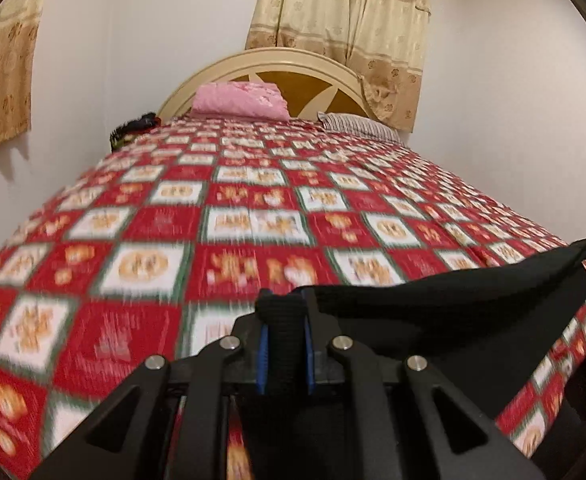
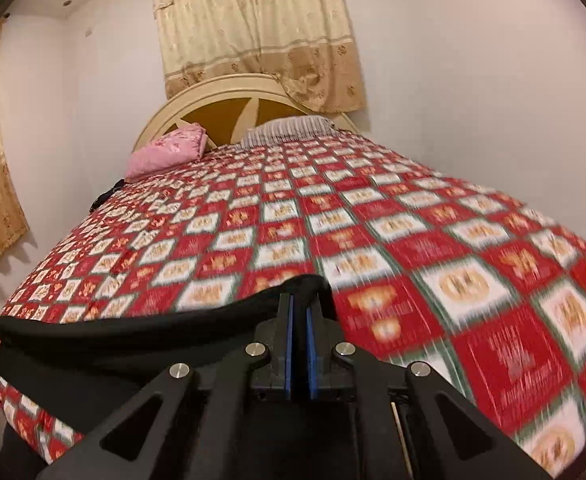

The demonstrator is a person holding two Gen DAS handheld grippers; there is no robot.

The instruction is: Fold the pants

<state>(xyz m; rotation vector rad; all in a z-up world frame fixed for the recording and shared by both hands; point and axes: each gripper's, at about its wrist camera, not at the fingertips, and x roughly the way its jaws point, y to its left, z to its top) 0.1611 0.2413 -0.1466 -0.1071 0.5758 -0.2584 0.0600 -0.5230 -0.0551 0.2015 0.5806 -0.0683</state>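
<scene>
We are clamping the black pants (image 1: 433, 312) with our left gripper (image 1: 285, 312) and our right gripper (image 2: 299, 312), each clenched on one end of the waistband; they are hanging stretched between us above the checked bedspread (image 1: 253, 200).

Black pants (image 1: 433, 304), red-and-white checked bedspread (image 1: 253, 200)

Red-checked bed (image 1: 253, 208) bearing pink pillow (image 1: 239, 100), striped pillow (image 1: 357, 124)

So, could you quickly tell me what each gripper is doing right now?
Left gripper: shut on the black pants.
Right gripper: shut on the black pants.
</scene>
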